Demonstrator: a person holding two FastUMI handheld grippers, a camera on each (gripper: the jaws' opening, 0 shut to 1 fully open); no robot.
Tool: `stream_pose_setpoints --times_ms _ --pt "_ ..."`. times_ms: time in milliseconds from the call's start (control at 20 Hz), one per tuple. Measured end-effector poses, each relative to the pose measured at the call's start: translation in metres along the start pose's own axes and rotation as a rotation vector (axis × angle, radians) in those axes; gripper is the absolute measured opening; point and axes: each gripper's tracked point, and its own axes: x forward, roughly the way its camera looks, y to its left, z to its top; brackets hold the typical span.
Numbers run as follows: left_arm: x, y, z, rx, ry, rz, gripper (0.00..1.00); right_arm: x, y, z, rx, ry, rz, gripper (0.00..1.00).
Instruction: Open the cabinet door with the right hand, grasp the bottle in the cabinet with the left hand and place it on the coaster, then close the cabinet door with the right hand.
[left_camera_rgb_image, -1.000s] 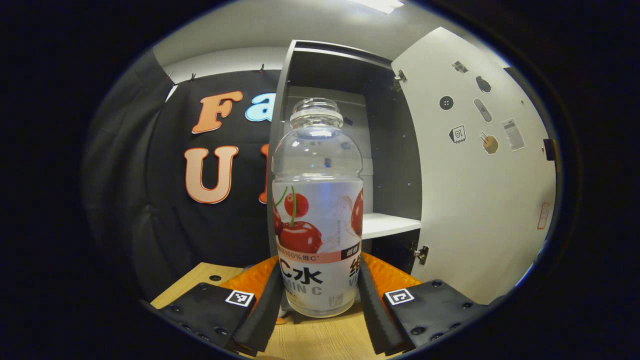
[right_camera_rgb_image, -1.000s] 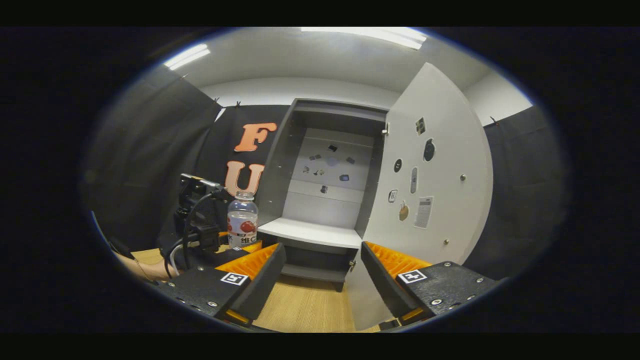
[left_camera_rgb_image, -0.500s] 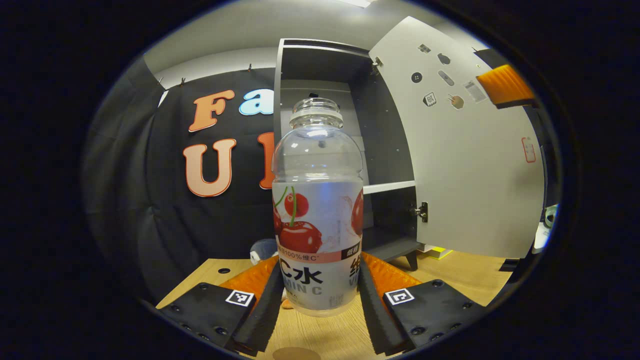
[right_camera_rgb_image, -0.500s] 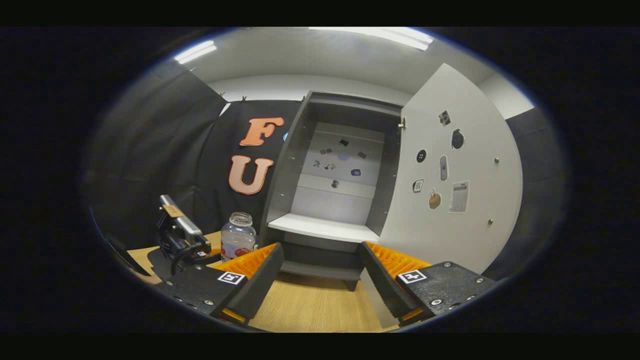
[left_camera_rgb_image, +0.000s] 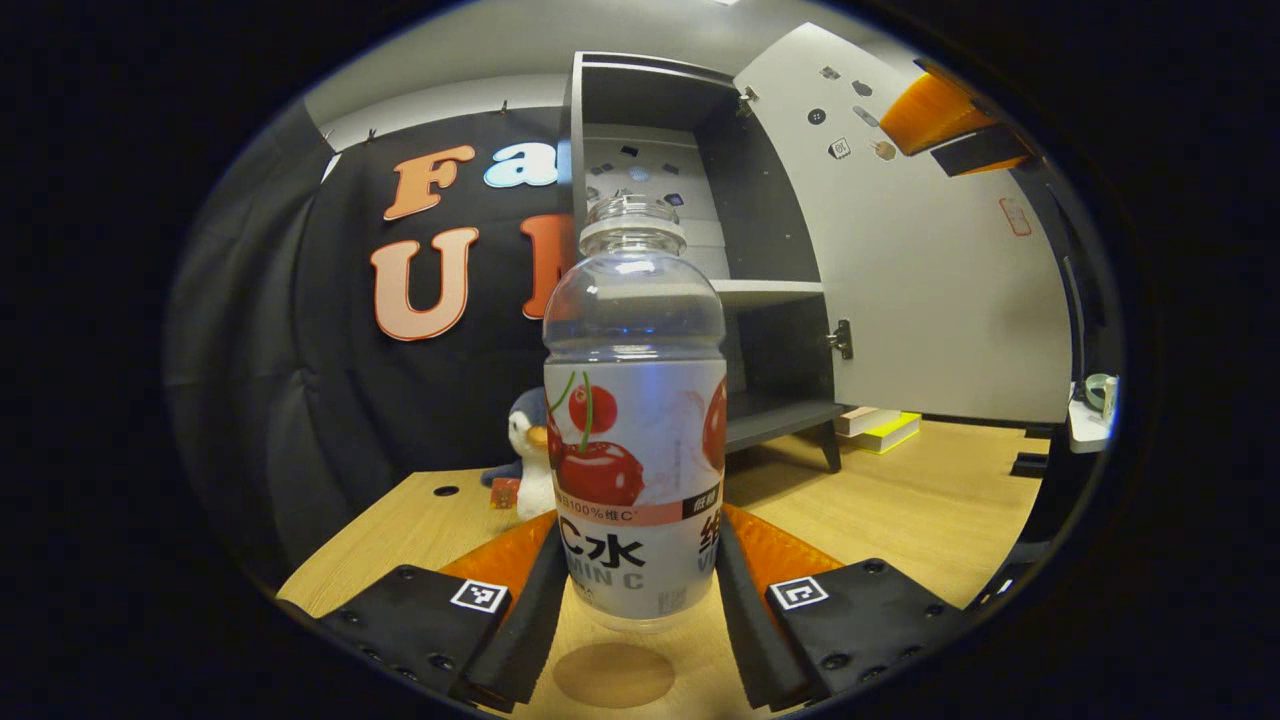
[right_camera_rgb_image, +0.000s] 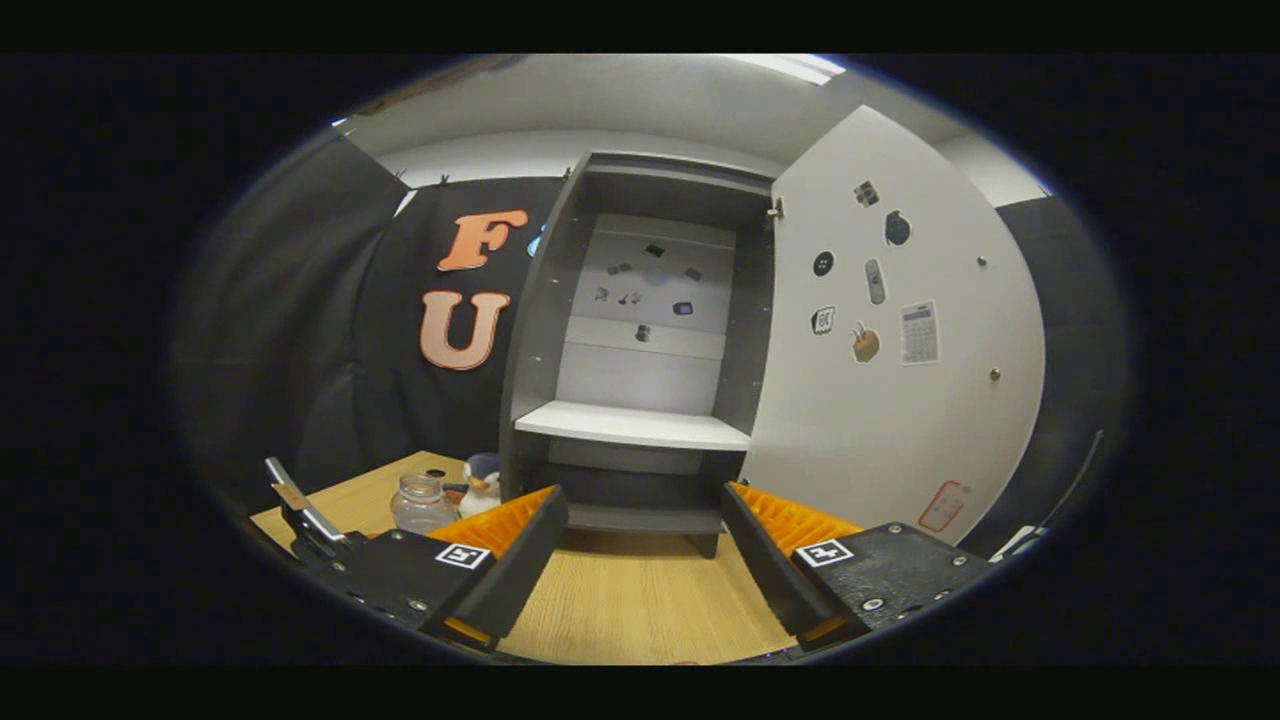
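The left gripper (left_camera_rgb_image: 640, 590) was clamped on the bottle (left_camera_rgb_image: 635, 420), a finger pressed to each side of the lower label, and the bottle stood upright in the grip, its long axis vertical and its open neck at the top. Its base hung just clear of the table (left_camera_rgb_image: 880, 500), and the coaster (left_camera_rgb_image: 613, 674), a round brown disc, lay directly below and slightly nearer than the base. That was the relation the next move would turn on: the bottle was almost over its target, so I judged that a short lowering with a small pull toward the near side would seat it. The left gripper was plainly the one placed for this. The right gripper (right_camera_rgb_image: 645, 560) had its fingers apart and empty, hanging before the cabinet (right_camera_rgb_image: 640, 330), whose door (right_camera_rgb_image: 900, 360) stood swung wide to the right. In the right gripper view the bottle sat low at far left, near a penguin toy (right_camera_rgb_image: 482, 480). Closing would mean reaching right to the door's outer edge once the bottle was down.
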Motion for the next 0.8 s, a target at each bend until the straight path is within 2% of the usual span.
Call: stream_pose_setpoints --times_ms 100,400,450,500,800 --pt "-0.004 0.007 -0.019 -0.027 0.035 0.008 0.8 0.002 0.004 -0.009 0.007 0.032 -0.011 0.95" --pt "-0.006 0.017 -0.065 -0.065 0.124 0.026 0.81 0.004 0.033 -0.018 0.008 0.079 0.031 0.95" --pt "-0.003 0.019 -0.066 -0.076 0.13 0.027 0.81 0.005 0.038 -0.019 0.008 0.085 0.039 0.93" --pt "0.001 0.02 -0.063 -0.084 0.12 0.027 0.81 0.006 0.041 -0.02 0.01 0.093 0.047 0.95" --pt "0.005 0.031 -0.089 -0.097 0.26 0.045 0.82 0.007 0.038 -0.021 0.024 0.114 0.048 0.95"
